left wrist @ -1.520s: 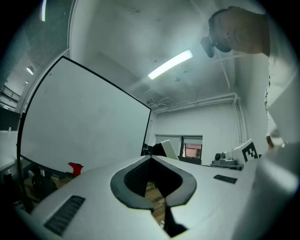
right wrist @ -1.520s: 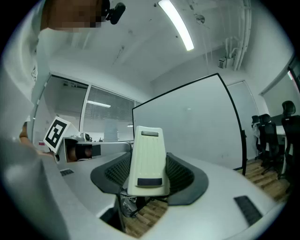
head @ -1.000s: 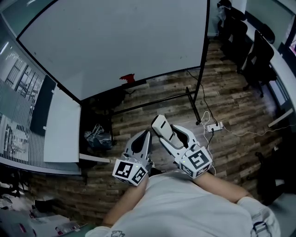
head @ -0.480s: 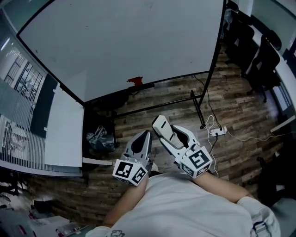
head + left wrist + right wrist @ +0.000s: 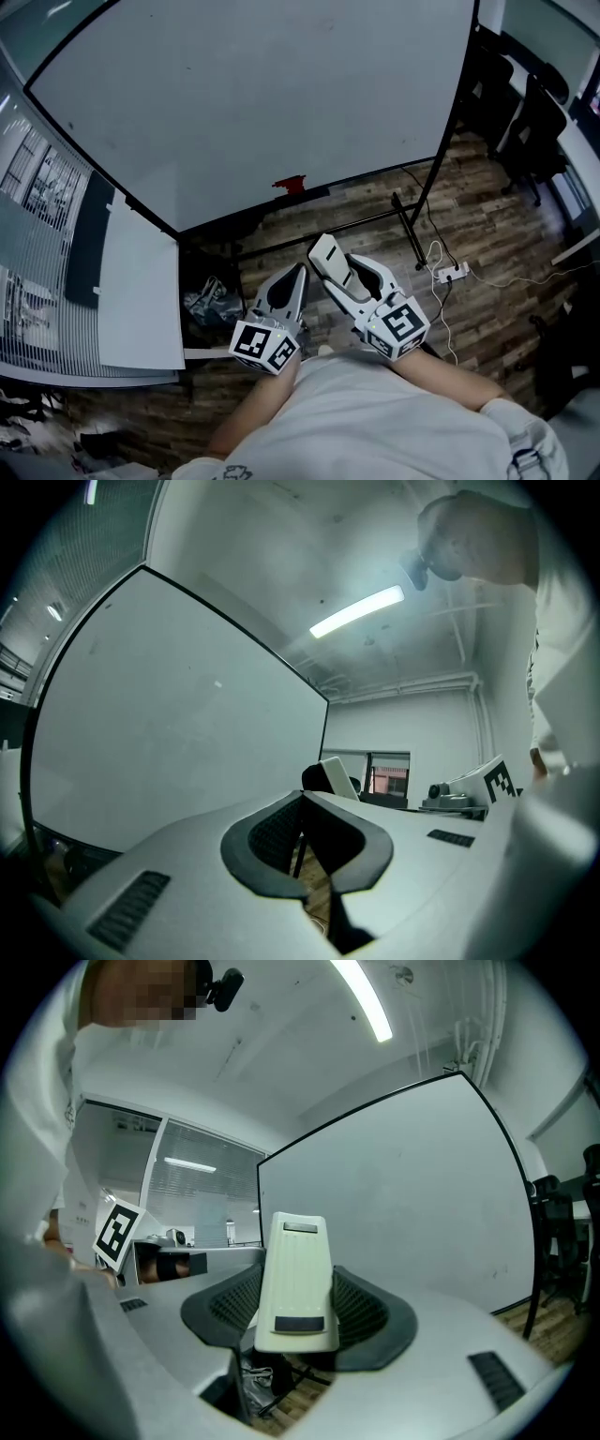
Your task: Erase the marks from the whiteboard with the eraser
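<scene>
A large whiteboard (image 5: 253,94) on a black stand fills the upper half of the head view; its surface looks blank apart from faint specks. A small red object (image 5: 290,184) sits on its bottom tray. My right gripper (image 5: 330,265) is shut on a cream white eraser (image 5: 323,255), held close to the person's chest; in the right gripper view the eraser (image 5: 297,1281) stands upright between the jaws with the whiteboard (image 5: 394,1204) behind it. My left gripper (image 5: 298,272) beside it is shut and holds nothing; the left gripper view shows its jaws meeting, with the whiteboard (image 5: 159,724) at left.
A wood floor lies below. A power strip (image 5: 452,273) with cables lies right of the stand's foot (image 5: 412,234). Black office chairs (image 5: 530,131) stand at the right. A white table (image 5: 141,281) and a crumpled bag (image 5: 212,302) are at the left.
The whiteboard has grown larger and shifted right and down in the head view as the person draws nearer. Both grippers keep their pose and hold.
</scene>
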A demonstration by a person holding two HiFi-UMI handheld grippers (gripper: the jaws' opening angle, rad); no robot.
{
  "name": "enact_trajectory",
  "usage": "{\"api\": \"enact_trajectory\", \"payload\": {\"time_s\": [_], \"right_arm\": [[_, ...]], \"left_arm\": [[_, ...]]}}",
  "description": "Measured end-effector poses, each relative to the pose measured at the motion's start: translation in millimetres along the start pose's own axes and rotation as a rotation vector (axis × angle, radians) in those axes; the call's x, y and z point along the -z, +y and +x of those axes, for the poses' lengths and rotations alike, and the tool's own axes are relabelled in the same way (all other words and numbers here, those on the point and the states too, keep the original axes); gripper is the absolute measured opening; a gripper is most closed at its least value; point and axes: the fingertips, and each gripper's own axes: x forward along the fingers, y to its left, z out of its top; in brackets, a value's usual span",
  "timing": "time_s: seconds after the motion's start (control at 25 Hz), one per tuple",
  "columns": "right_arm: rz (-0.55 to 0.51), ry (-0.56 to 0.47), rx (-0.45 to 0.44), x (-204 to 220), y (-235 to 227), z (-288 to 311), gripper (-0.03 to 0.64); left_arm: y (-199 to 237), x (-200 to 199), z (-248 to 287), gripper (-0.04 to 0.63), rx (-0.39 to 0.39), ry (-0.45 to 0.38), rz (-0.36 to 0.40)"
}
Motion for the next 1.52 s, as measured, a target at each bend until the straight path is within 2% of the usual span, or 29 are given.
{"api": "enact_trajectory", "payload": {"time_s": [0.32, 0.44, 0.92, 1.28, 1.52], "right_arm": [[0.004, -0.015, 0.043, -1.2, 16.5, 46.4, 0.242], [0.011, 0.003, 0.053, 2.2, 17.9, 54.4, 0.242], [0.047, 0.052, 0.015, 22.0, 8.6, 94.0, 0.242], [0.032, 0.063, -0.051, 20.0, -27.3, 144.7, 0.242], [0.017, 0.066, -0.074, 12.7, -68.4, 173.8, 0.242]], "left_arm": [[41.4, -10.2, -1.4, 0.006, 0.077, 0.019, 0.004], [50.4, -6.2, -3.3, 0.006, 0.083, 0.023, -0.008], [96.3, 4.4, -0.3, 0.006, 0.013, 0.045, -0.048], [139.5, 4.0, 38.4, 0.006, -0.065, 0.045, -0.048], [159.2, 3.4, 83.5, 0.006, -0.079, 0.041, -0.052]]}}
